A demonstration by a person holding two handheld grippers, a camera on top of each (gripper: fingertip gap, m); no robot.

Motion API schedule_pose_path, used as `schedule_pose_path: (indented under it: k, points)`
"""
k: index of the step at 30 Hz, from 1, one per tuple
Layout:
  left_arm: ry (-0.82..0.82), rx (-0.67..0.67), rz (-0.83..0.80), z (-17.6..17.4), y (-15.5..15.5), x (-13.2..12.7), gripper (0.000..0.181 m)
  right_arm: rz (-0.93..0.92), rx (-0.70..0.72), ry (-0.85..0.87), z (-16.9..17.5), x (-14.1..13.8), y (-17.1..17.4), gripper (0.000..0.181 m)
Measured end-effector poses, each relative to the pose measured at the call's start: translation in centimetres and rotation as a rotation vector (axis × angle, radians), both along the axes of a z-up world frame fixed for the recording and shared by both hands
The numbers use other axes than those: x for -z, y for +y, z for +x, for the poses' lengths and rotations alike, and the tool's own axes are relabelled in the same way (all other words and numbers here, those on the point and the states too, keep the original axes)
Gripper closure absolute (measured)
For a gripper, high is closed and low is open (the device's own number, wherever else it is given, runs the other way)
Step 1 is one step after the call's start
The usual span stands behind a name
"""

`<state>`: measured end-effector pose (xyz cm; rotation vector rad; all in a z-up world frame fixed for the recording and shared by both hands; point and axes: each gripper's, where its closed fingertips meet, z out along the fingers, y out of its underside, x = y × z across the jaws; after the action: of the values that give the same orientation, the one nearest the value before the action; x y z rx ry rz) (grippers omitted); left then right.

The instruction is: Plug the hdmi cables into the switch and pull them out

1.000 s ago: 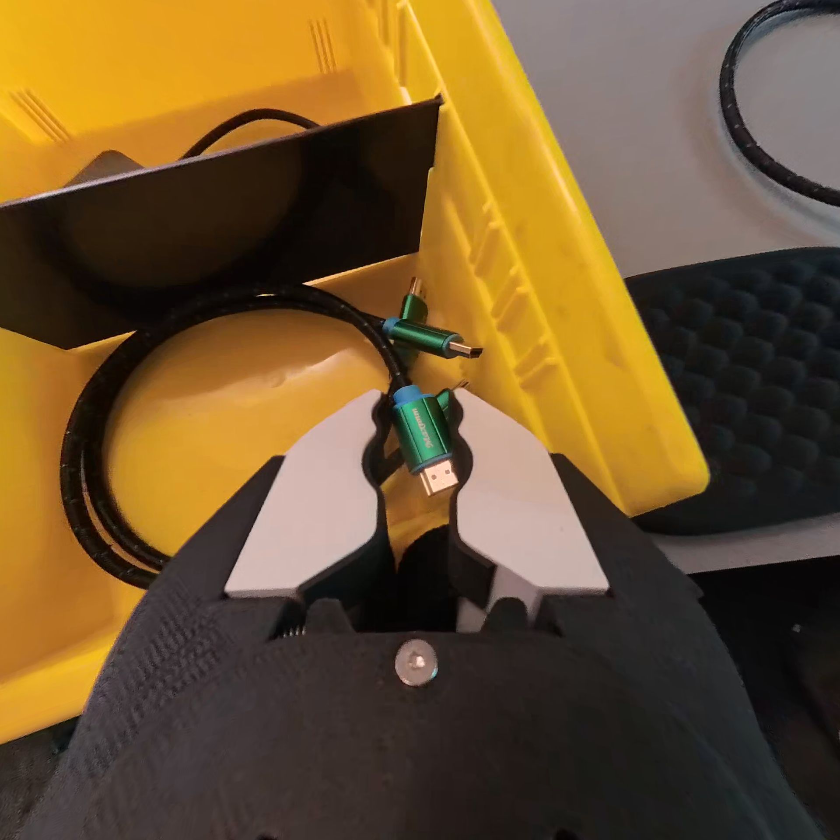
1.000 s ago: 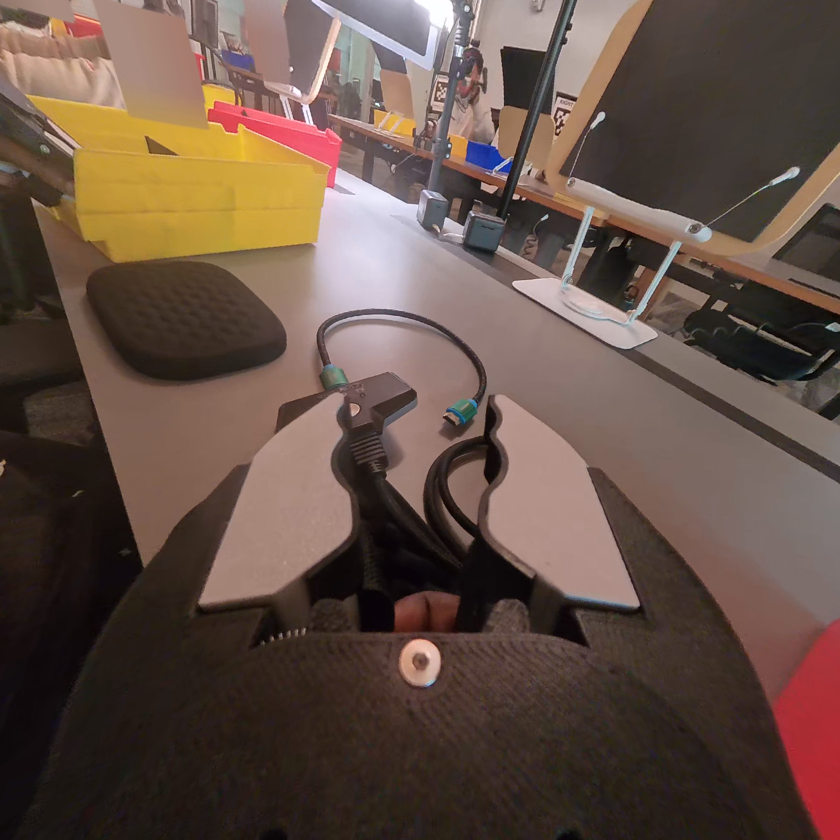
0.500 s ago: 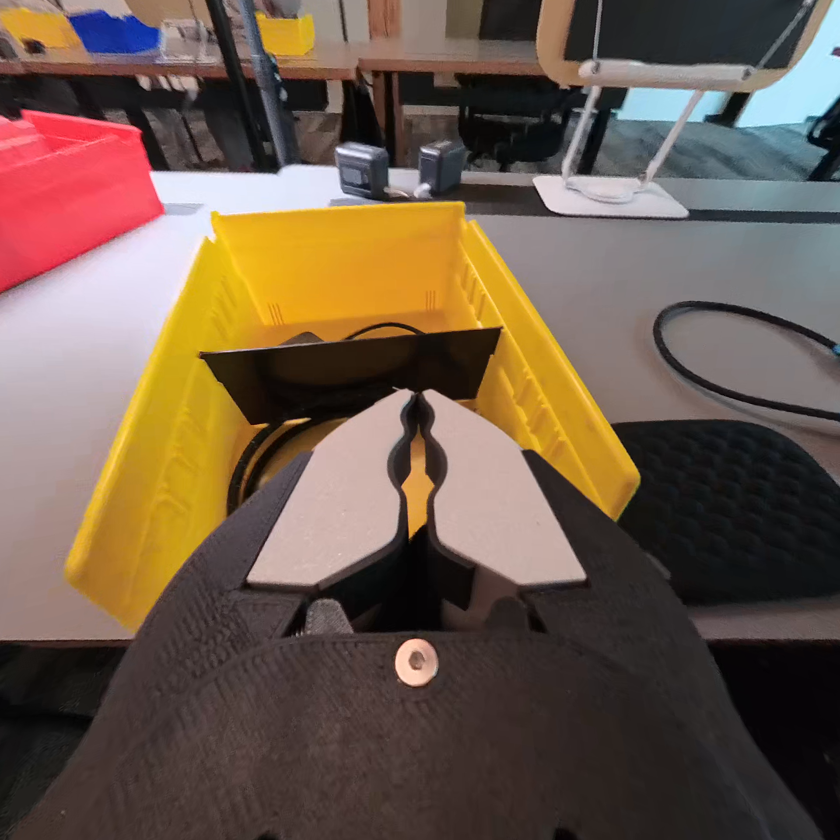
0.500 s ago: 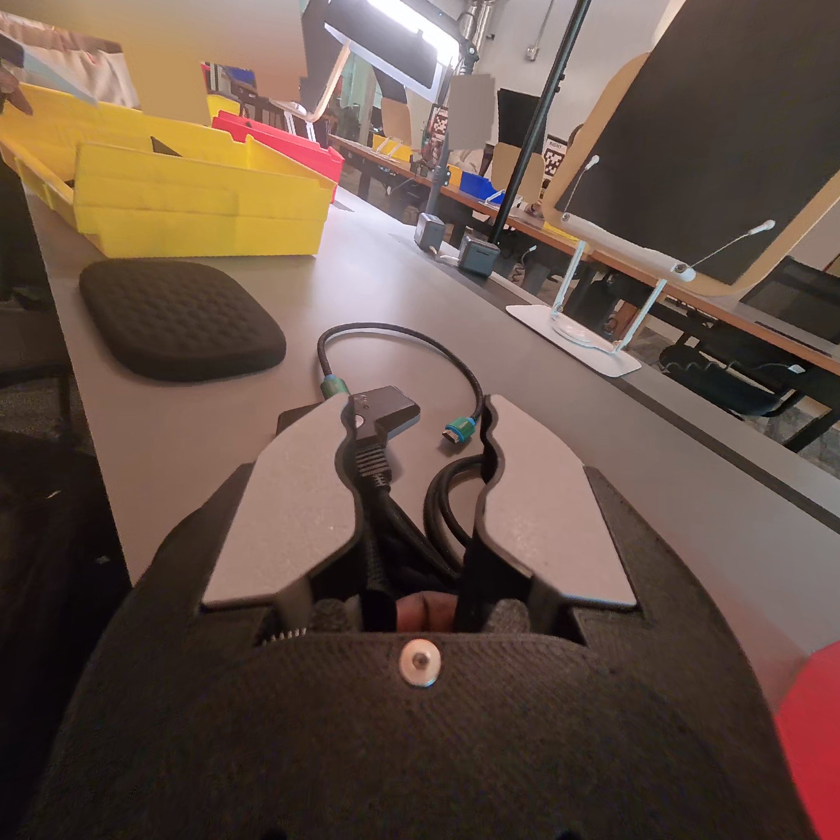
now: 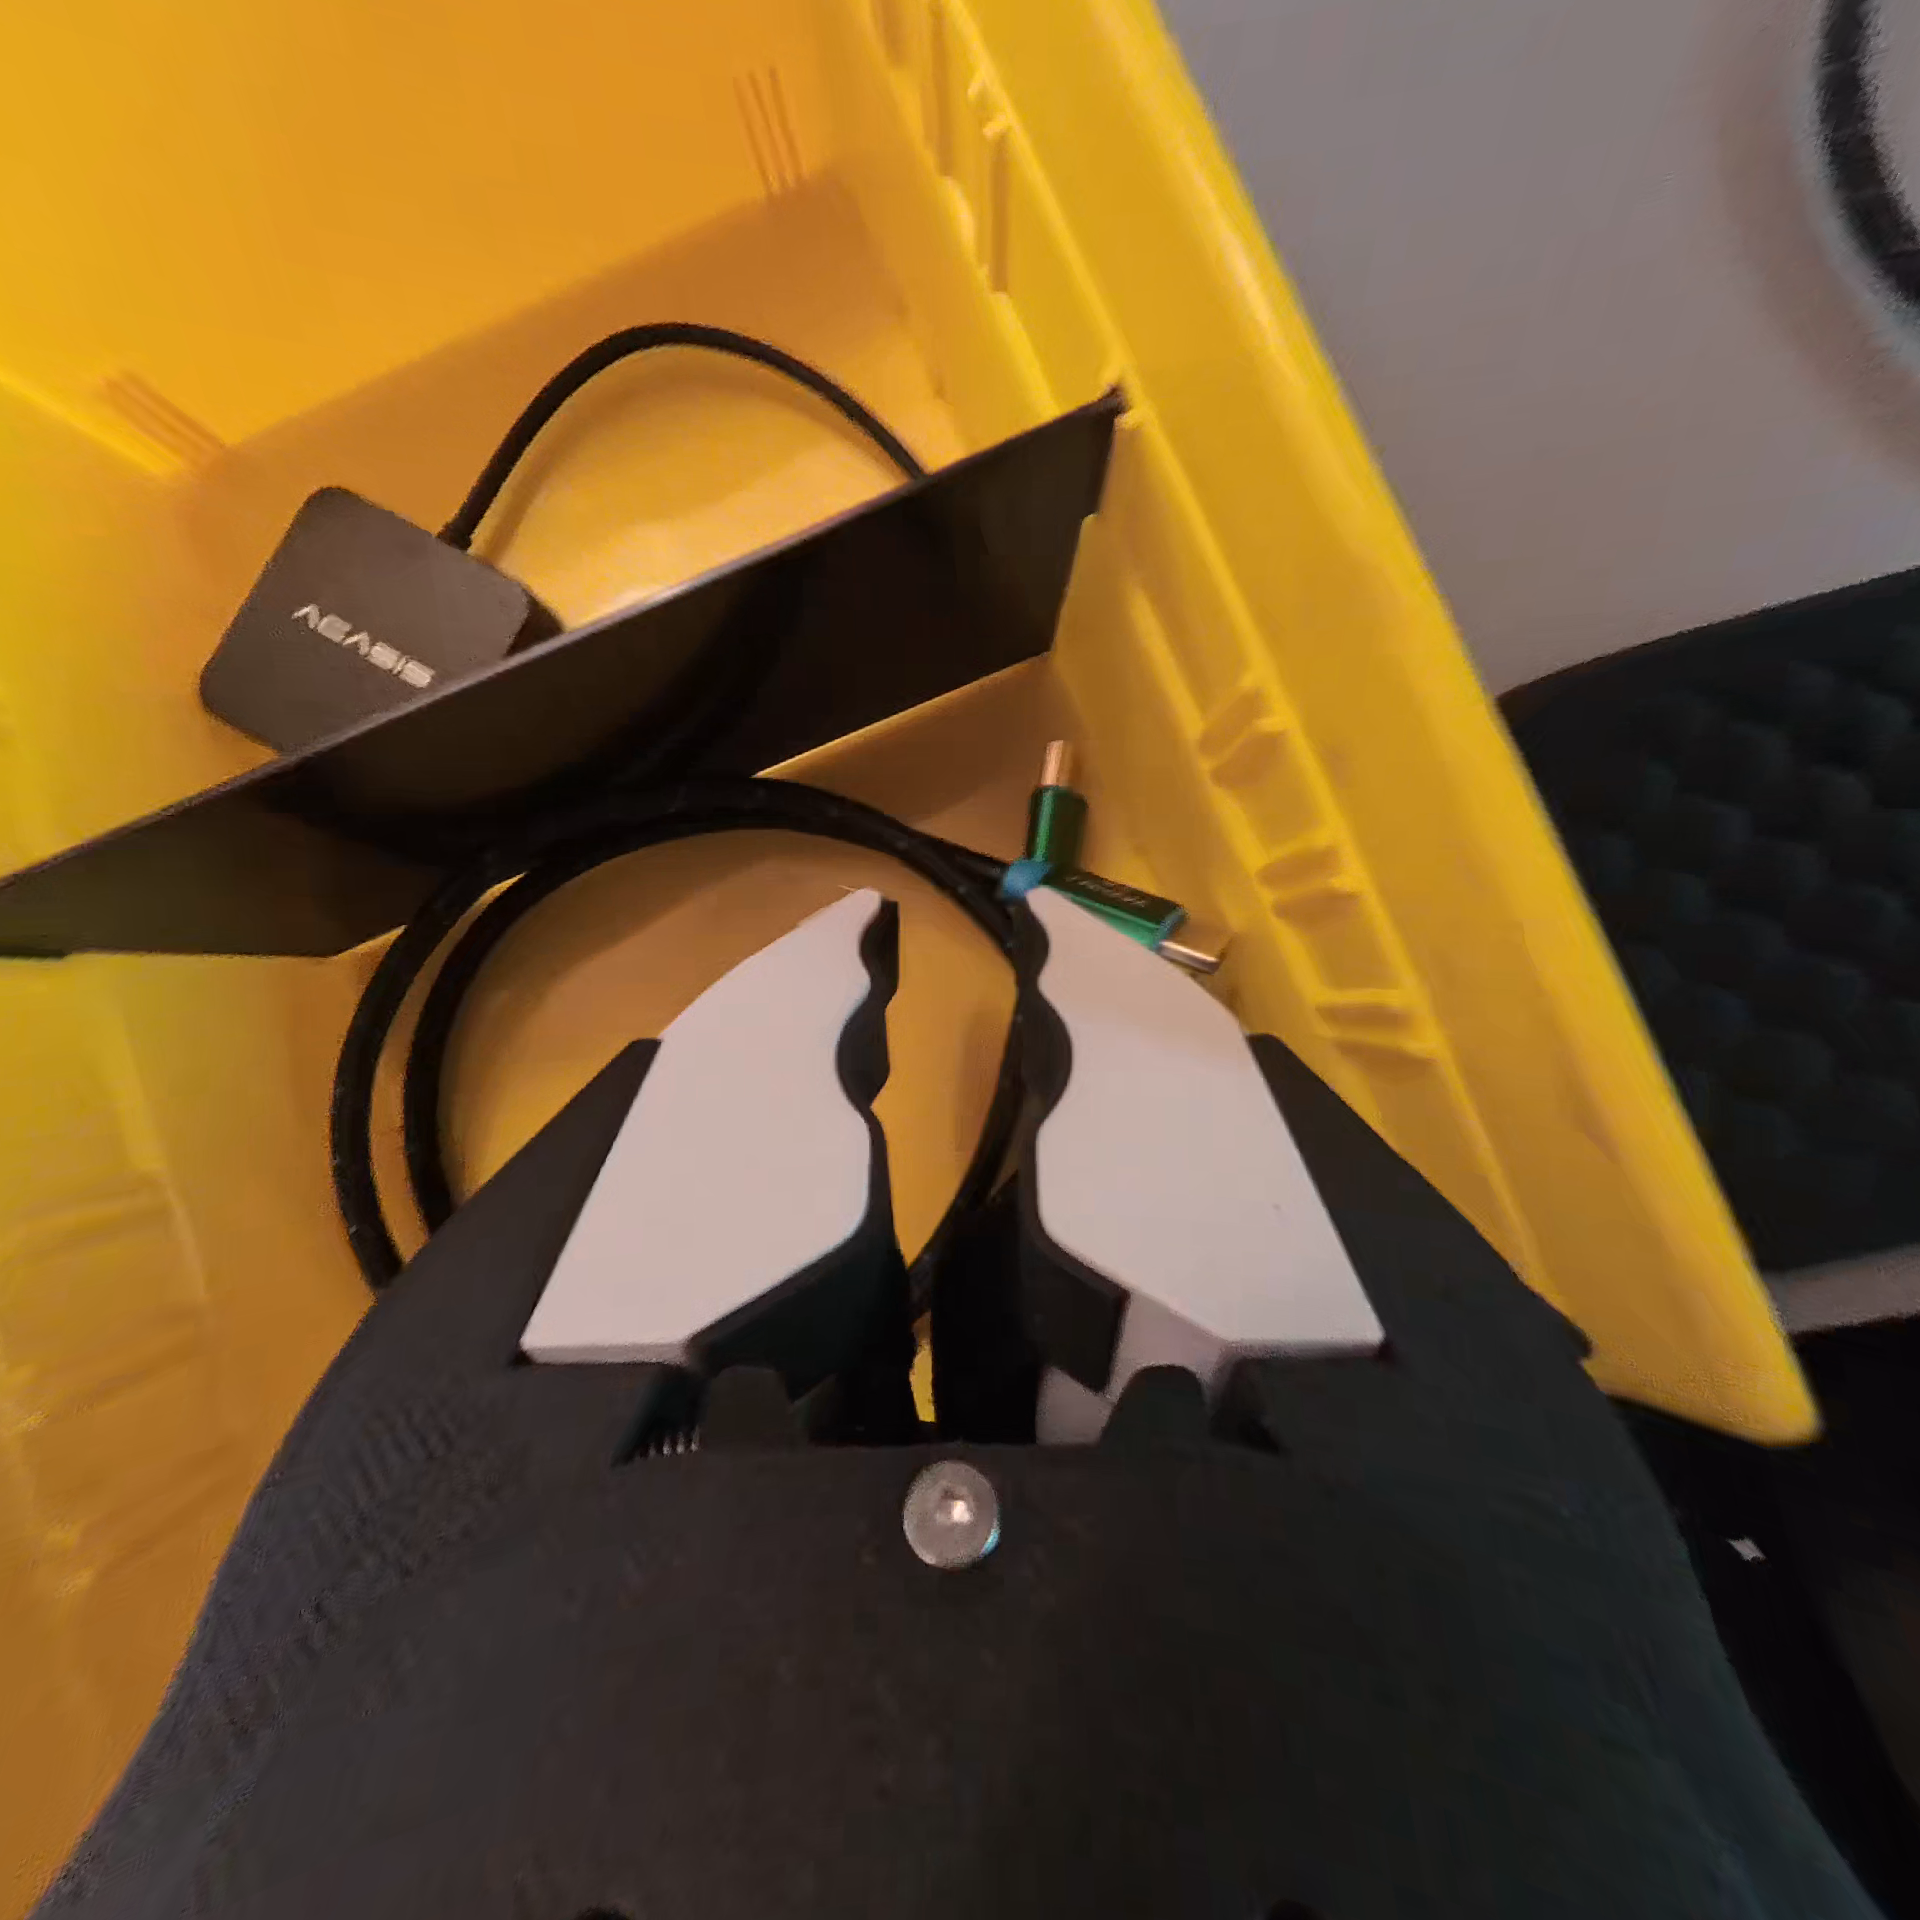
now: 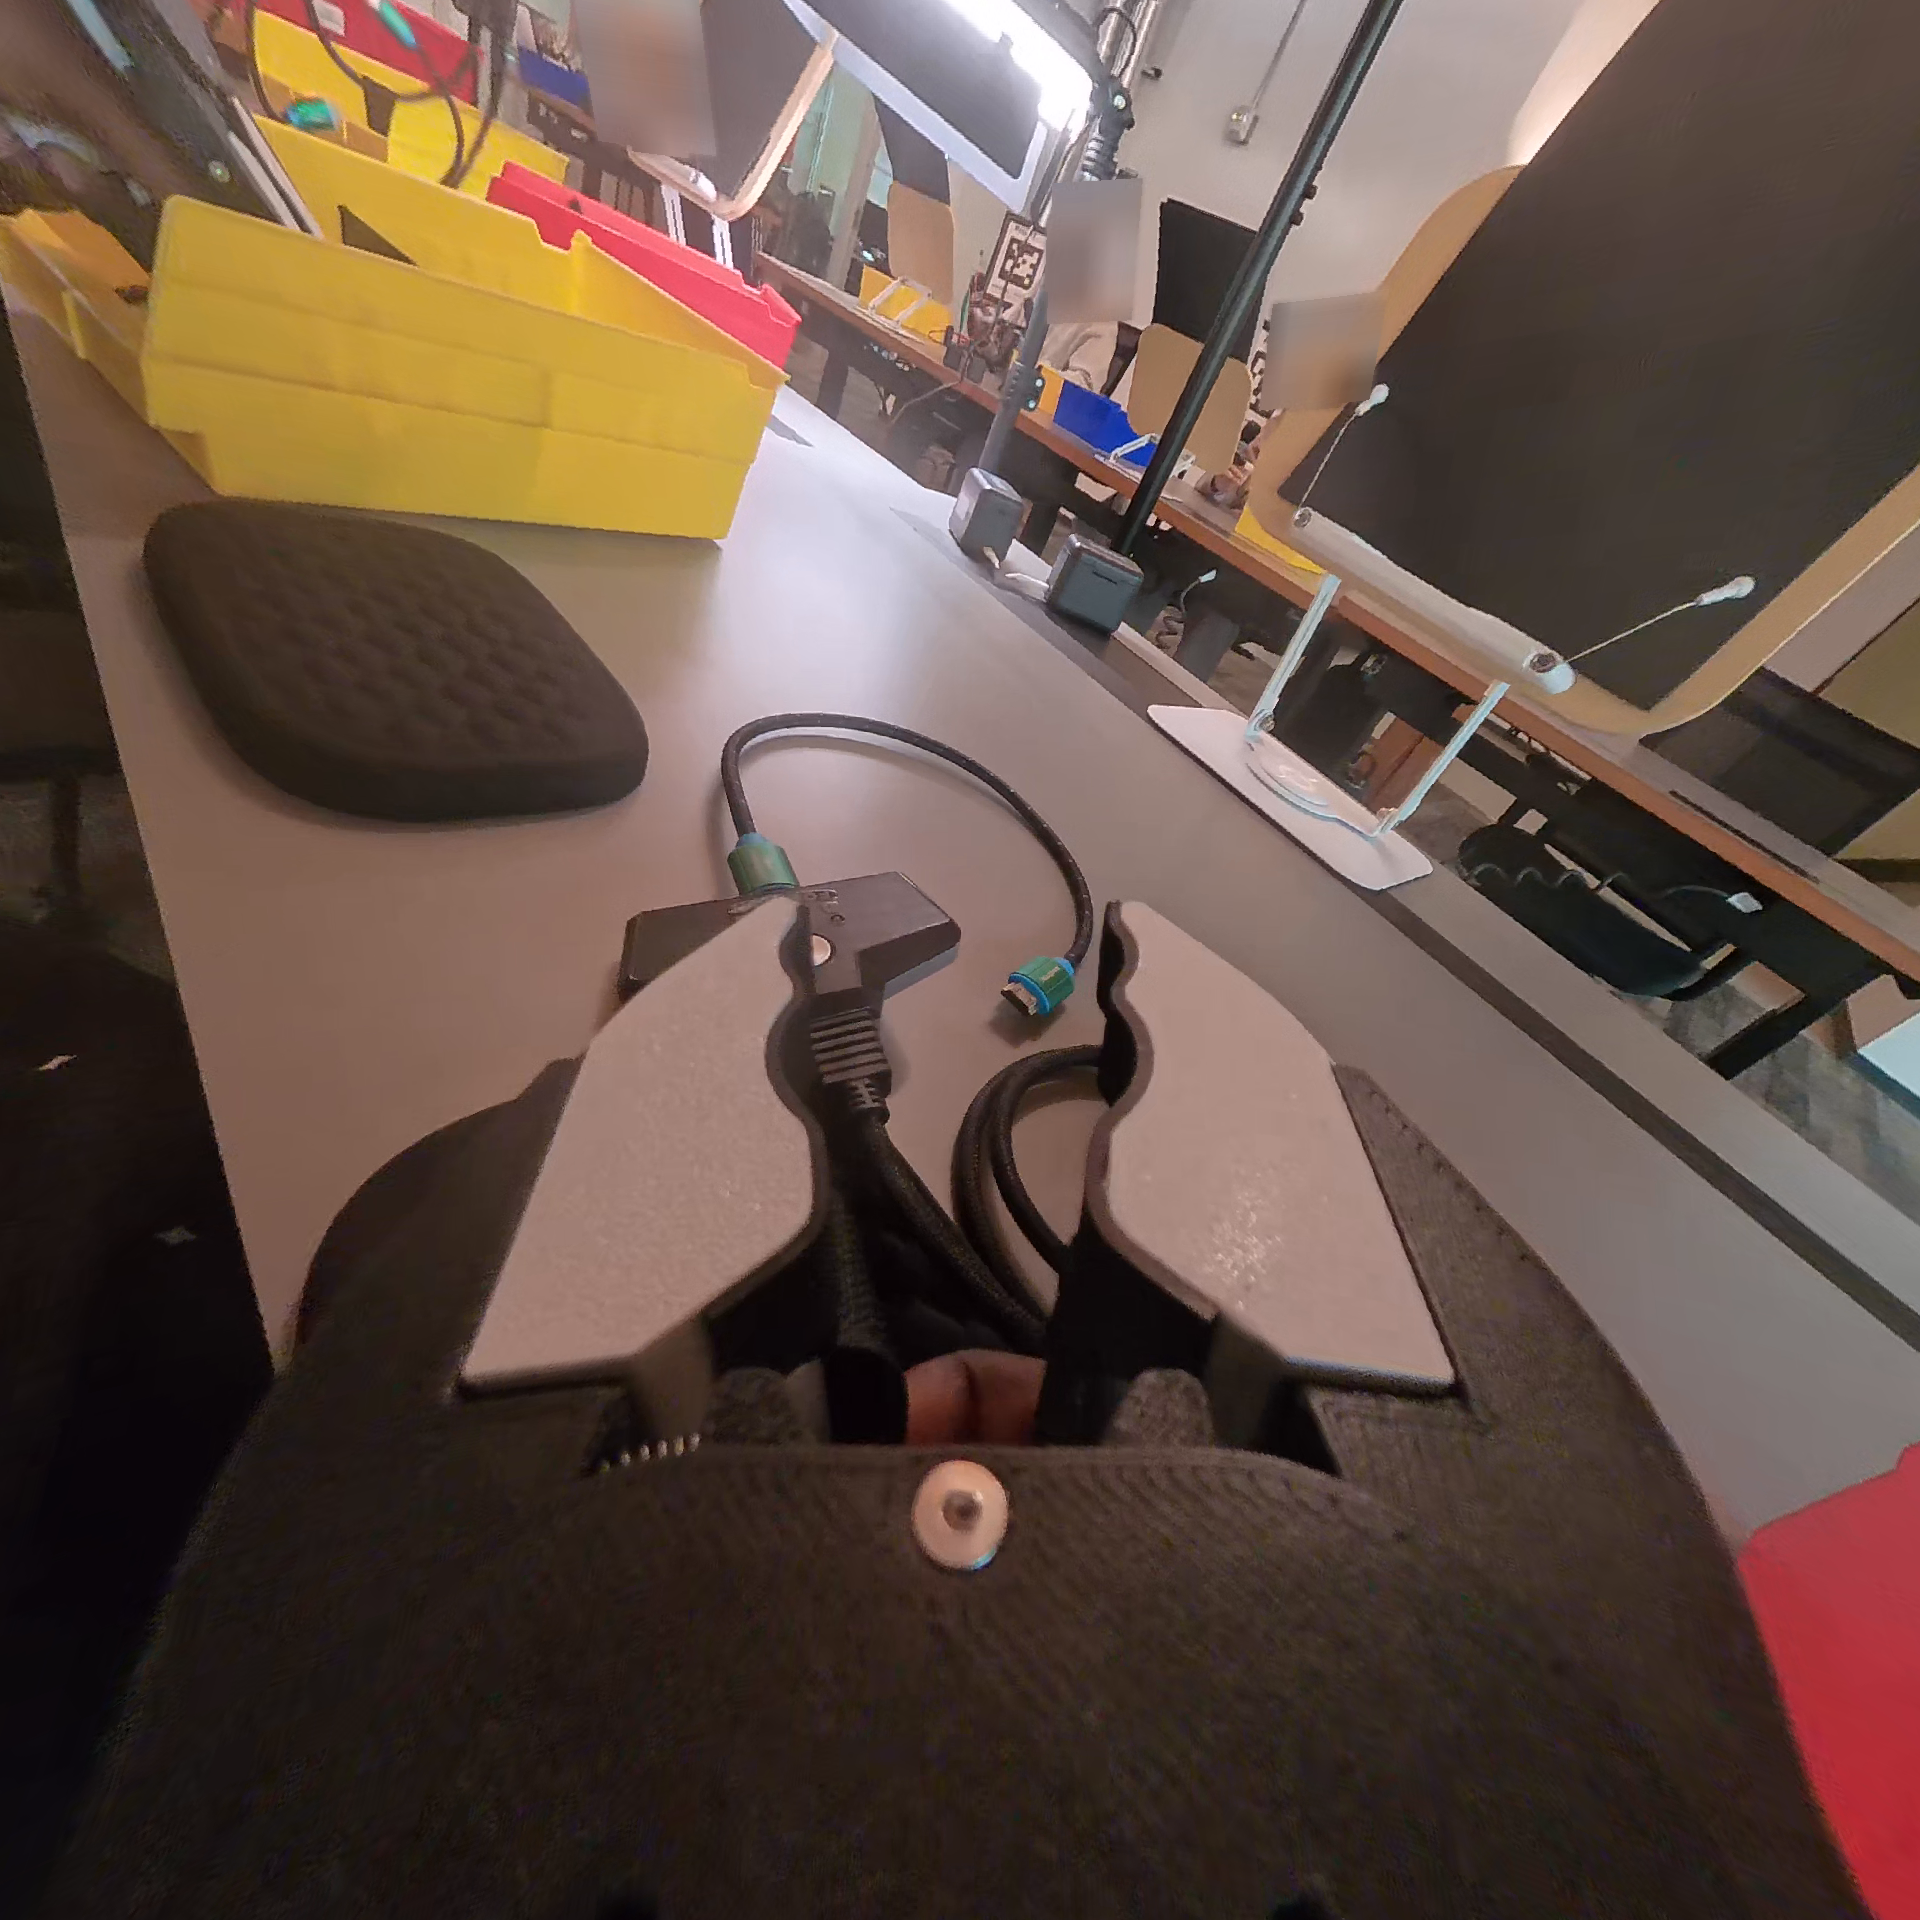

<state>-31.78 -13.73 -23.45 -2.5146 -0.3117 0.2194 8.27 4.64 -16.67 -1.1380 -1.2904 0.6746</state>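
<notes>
Over the yellow bin [image 5: 1299, 623] the left tool [image 5: 951, 914] hangs with its jaws parted a little and nothing between them. Below it, in the bin's near compartment, a black braided HDMI cable [image 5: 436, 997] lies coiled, its two green plugs [image 5: 1117, 899] crossed against the bin's right wall, just beside the right fingertip. A black divider [image 5: 727, 707] splits the bin; behind it sits a small black square box [image 5: 364, 613] with its own thin lead.

Further along the grey bench [image 6: 831, 623], the right tool [image 6: 951, 925] is spread wide and empty, low over the black HDMI switch [image 6: 883, 920], which lies flat with its thick black lead [image 6: 852, 1049] running back between the fingers. One short braided cable [image 6: 935, 758] has a green plug [image 6: 761, 862] at the switch's far edge, seemingly seated in it; its other green plug [image 6: 1034, 982] lies loose on the bench beside the switch. A black padded mat [image 6: 384, 665] sits between the switch and the bin.
</notes>
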Motion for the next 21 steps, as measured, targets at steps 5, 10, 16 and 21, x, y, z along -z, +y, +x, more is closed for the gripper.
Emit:
schedule_pose_path:
  k: [5,10,16,21]
  points:
    - [-0.048,0.002,-0.021,0.1,-0.4,0.6,0.162,0.029,0.009,0.009,0.4,-0.3,0.2,0.128]
    - [-0.14,0.099,-0.059,1.7,-0.6,1.6,0.159,0.022,0.019,0.019,0.5,-0.2,0.5,0.129]
    - [-0.139,0.109,-0.128,1.5,-0.5,2.8,0.165,0.062,0.019,-0.001,0.2,-0.2,0.2,0.129]
    - [-0.086,0.053,0.061,1.1,-1.1,-0.7,0.17,0.064,0.025,-0.001,0.4,-0.1,0.5,0.128]
